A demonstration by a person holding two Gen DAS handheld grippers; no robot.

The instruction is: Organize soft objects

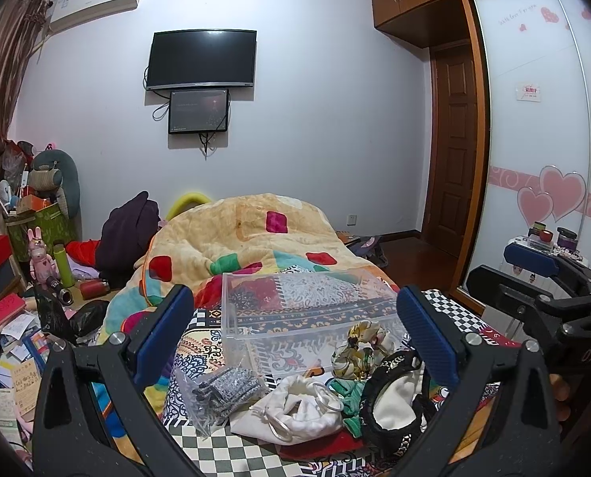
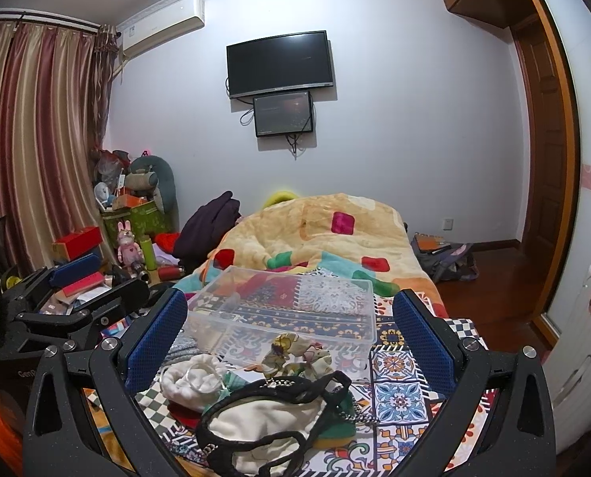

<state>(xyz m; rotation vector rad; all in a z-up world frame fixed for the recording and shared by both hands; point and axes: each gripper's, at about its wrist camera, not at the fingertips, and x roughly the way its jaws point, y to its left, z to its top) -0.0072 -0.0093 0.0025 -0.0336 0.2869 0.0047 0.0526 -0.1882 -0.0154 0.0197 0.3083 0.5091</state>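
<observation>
1 grey knit bundle in plastic point(image 1: 223, 391), plain only from left wrist

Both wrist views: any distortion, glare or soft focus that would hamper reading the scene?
Left wrist view: strong fisheye bending of the wardrobe door, dark vignette corners, a faint reflection on the TV, and the clear plastic box stays sharp. Right wrist view: same barrel warp on the curtains, dim indoor light, no motion blur.

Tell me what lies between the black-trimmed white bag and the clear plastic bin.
In the right wrist view, a floral fabric scrunchie lies between the black-trimmed white bag and the clear plastic bin.
</observation>
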